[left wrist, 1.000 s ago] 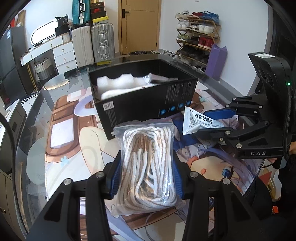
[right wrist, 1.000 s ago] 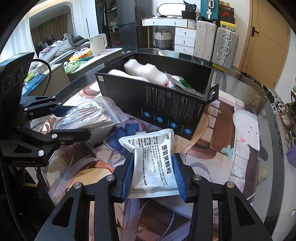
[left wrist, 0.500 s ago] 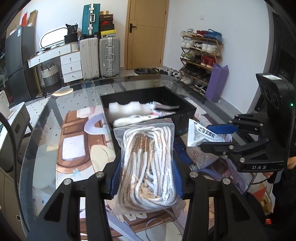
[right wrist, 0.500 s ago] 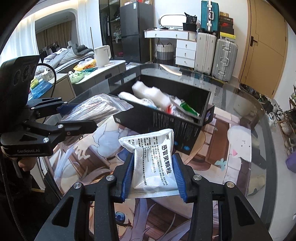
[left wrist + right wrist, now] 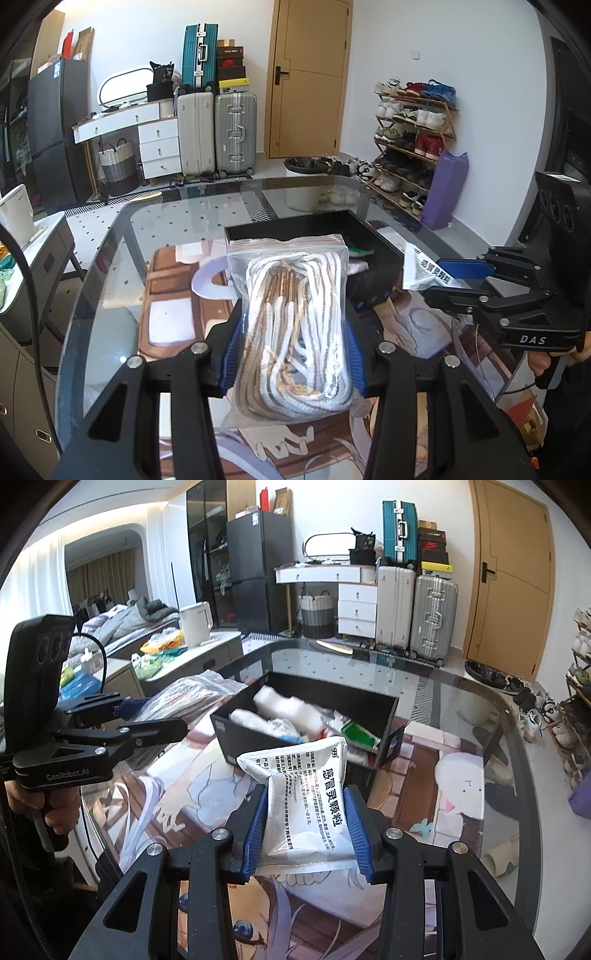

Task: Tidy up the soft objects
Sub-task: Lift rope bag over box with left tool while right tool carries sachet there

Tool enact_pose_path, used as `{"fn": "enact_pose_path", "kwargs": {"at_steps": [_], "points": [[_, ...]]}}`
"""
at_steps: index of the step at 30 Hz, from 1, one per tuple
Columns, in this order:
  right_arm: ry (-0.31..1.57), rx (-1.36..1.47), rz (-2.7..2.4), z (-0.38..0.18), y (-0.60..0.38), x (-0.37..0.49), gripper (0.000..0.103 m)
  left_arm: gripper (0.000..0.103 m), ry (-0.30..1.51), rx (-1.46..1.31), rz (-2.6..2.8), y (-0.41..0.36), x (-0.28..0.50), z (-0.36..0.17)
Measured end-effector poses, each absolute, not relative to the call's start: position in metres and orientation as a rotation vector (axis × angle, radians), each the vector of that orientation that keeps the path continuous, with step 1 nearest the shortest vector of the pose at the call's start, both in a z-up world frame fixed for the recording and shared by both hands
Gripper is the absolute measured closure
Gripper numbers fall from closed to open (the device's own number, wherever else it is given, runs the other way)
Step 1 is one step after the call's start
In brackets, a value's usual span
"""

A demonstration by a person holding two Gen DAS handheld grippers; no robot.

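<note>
The black box (image 5: 306,716) lies straight ahead of and below both claws, its long axis running across the right wrist view from the near left corner to the far right one, and it stands toward the middle of the glass counter (image 5: 461,701). Inside it are white soft rolls (image 5: 280,705) and a green-and-white packet (image 5: 360,734).

The right claw (image 5: 306,830) is narrow, clamped on a white foil sachet (image 5: 306,794) printed with black text; the sachet stands upright between the blue ribbed pads (image 5: 255,830), puffy and crinkled, its top edge overlapping the box's near wall in that view.

The left claw (image 5: 291,354) is likewise narrow, gripping a clear zip bag (image 5: 291,314) stuffed with coiled white and tan rope; the bag is glossy, bulging and long along the claw's line.

Judging by both views, the right claw looks slightly nearer the box opening, so its sachet would likely drop in first.

Under the glass lies a cartoon-printed mat (image 5: 192,805).
</note>
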State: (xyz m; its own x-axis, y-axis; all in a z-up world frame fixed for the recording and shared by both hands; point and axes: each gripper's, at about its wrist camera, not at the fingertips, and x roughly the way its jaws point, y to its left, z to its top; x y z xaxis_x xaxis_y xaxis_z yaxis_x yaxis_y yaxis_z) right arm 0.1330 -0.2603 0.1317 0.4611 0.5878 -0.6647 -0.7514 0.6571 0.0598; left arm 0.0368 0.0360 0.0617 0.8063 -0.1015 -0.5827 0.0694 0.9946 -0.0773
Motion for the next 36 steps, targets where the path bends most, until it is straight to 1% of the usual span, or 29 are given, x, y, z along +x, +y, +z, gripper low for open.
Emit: {"fn": "enact_pose_path", "kwargs": {"at_steps": [11, 36], "points": [[0.682, -0.210, 0.828, 0.148, -0.254, 0.145, 0.061, 0.057, 0.614, -0.056, -0.065, 0.037, 0.054, 0.065], [0.667, -0.133, 0.794, 0.157, -0.247, 0.188, 0.061, 0.057, 0.606, -0.054, -0.040, 0.033, 0.090, 0.075]]}}
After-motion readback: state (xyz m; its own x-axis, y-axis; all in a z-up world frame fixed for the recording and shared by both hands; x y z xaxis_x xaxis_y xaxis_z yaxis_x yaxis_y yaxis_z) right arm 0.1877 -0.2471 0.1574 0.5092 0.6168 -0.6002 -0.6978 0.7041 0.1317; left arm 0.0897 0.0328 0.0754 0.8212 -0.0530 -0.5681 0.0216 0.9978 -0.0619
